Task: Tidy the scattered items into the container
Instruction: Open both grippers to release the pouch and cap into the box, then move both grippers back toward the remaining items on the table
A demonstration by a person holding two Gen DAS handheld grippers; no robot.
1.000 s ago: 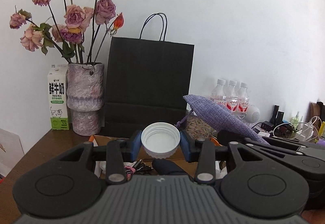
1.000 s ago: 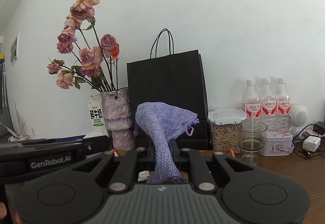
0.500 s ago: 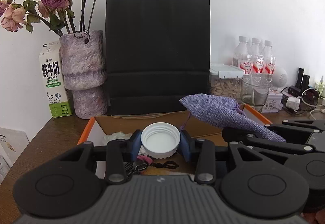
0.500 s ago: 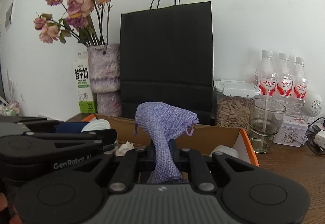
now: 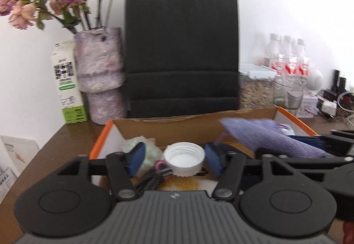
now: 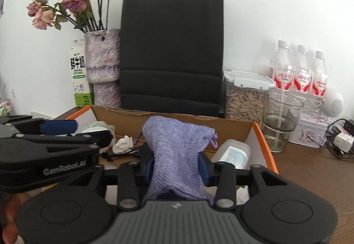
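The left gripper (image 5: 174,159) is over the cardboard box (image 5: 168,128), fingers spread wide. The white cap (image 5: 184,161) sits loose between them w/ a gap on the left side; can't tell if the right pad touches it. The right gripper (image 6: 176,166) has its fingers squeezed on the purple pouch (image 6: 177,144), over the box's right side. A white bottle (image 6: 232,153) lies in the box's right corner. A crumpled tissue (image 6: 122,144) lies near the box's back wall. A black bag (image 6: 171,49) stands behind the box.
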